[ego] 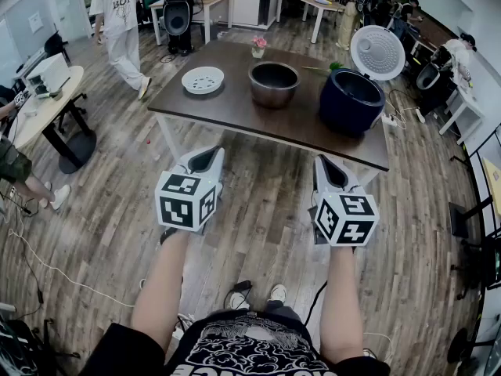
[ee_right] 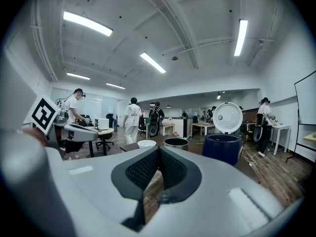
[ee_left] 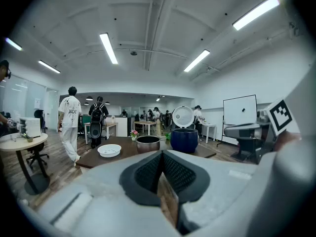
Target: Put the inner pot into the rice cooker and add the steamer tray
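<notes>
the person stands back from the dark table [ego: 235, 116], both bare forearms stretched forward side by side over the wooden floor, each hand tucked behind its gripper's marker cube. the left gripper [ego: 206, 157] points ahead toward the table and dips slightly; its jaws are pressed together with nothing between them, the black pads meeting at the tips in its own view. the right gripper [ego: 322, 165] is held alongside, a little apart, tilted down about the same, jaws likewise closed and empty. neither touches anything. on the table, from the left: the white perforated steamer tray [ego: 203, 80] lies flat near the left end; the metal inner pot [ego: 274, 84] stands upright near the middle, apart from the tray; a small pink flower [ego: 259, 44] sits behind, between the two; the dark blue rice cooker [ego: 351, 100] stands near the right end, its white lid [ego: 377, 52] raised open, the pot outside it.
</notes>
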Tool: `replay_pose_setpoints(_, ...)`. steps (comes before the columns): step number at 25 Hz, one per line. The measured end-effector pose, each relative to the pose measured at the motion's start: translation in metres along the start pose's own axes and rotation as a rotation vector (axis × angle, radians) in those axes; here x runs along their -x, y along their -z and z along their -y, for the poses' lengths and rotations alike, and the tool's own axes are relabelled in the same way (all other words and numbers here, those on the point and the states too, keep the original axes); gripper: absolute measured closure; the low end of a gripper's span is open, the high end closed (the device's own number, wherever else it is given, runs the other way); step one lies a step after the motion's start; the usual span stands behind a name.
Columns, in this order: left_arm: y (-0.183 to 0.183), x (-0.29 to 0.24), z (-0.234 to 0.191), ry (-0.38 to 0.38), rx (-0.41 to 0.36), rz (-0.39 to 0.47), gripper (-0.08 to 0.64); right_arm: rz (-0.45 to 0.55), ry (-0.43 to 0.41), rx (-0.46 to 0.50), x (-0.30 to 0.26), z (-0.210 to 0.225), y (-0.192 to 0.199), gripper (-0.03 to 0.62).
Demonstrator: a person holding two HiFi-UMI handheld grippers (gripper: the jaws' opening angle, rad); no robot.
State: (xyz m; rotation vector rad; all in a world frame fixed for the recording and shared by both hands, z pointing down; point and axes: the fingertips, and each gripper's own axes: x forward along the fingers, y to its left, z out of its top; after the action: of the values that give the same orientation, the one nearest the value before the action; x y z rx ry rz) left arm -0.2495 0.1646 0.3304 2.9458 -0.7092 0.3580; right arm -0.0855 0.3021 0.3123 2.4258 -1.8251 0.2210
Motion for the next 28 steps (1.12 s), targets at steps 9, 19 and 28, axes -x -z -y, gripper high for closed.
replay_pose_setpoints(9, 0.003, 0.003, 0.001, 0.010, -0.011, -0.004, 0.555, -0.010, 0.025, -0.014, 0.009, -0.003, 0.006, 0.592)
replay_pose_setpoints(19, 0.003, -0.002, 0.004, 0.035, -0.004, 0.005, 0.488, -0.011, 0.044, -0.022, 0.012, -0.001, 0.005, 0.541)
replay_pose_setpoints(28, 0.004, -0.013, -0.002, 0.037, 0.008, -0.012, 0.395, 0.012, 0.053, -0.043, 0.007, 0.007, -0.001, 0.457)
